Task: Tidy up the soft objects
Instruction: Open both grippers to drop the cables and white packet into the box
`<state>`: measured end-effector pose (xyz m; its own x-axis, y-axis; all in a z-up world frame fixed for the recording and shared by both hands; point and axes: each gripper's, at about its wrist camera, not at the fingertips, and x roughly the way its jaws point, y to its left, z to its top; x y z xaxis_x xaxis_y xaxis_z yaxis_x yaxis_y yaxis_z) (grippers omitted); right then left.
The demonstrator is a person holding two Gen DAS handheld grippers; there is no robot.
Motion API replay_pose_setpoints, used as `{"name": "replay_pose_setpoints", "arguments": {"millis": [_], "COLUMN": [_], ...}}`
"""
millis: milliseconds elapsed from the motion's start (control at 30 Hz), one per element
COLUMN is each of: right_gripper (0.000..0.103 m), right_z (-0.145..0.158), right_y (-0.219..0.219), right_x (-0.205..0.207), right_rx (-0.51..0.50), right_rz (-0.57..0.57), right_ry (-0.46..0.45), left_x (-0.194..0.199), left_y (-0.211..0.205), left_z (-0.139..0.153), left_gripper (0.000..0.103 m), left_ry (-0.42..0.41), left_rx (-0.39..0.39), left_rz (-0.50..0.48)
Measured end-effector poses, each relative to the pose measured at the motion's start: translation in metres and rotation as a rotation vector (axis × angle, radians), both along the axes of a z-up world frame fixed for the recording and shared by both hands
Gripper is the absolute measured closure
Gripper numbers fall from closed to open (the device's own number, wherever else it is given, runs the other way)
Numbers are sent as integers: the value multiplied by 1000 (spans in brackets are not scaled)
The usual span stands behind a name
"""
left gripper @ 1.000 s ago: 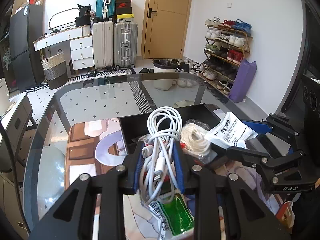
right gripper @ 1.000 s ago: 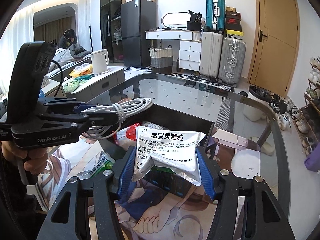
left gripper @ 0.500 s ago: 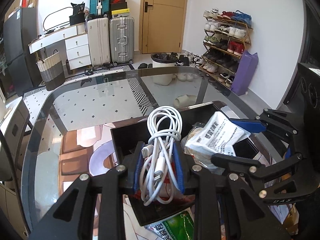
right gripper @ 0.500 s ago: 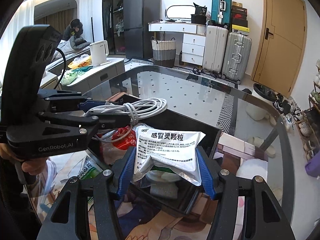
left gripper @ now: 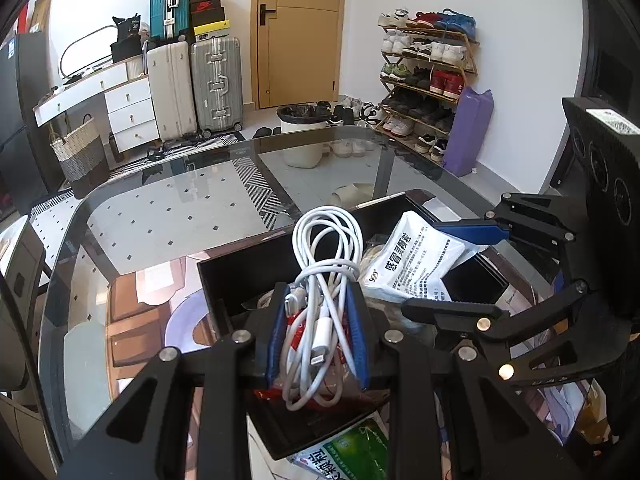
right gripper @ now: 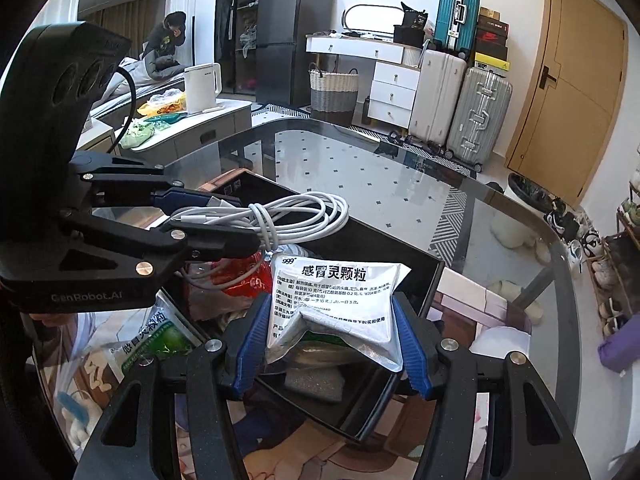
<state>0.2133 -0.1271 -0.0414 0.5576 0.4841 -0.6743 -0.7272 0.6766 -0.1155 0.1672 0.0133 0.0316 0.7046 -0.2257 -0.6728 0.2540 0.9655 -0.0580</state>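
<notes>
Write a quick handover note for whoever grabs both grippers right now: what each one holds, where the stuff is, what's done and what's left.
Left gripper: shut on the coiled white charging cable, above the black rectangular storage box.
Right gripper: shut on the silver-white medicine sachet, also over the box.
Done: a red packet and other soft items already lie inside.
Left: release both into the box; a green-and-white sachet lies outside it on the glass table.
</notes>
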Motion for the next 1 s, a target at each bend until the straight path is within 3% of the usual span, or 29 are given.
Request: {"name": "replay_pose_setpoints", "arguments": {"millis": [367,567,633,833,900,967,1000], "right_gripper": [41,31,20,5,4,3,1], "right_z": [-3,-2,1,12,14,15,15], "right_y": [3,7,5,-19,-28,-38,-42], "right_x": [3,6,4,-13,-21,-27,-30], "right_rx": [-16,-28,-11,47,69,94,105], "right_rz": [19,20,14,-39,-57,-85,-94], "right_ry": [-25,-28,-38,-52,-54,-36,-29], "left_x": [8,7,3,-16,-26,-35,-41], "left_y": [-6,-7,-5,3,4,6,8], "left_z": [-8,-5,-1,9,13,17,18], "left_gripper": [76,75,74,44,35,10,6], "left_ry": [31,30,21,2,-17,-38,-52], "left_rx": [37,39,26,4,14,7,-8], "left_rz": [8,12,16,11,19,43,58]}}
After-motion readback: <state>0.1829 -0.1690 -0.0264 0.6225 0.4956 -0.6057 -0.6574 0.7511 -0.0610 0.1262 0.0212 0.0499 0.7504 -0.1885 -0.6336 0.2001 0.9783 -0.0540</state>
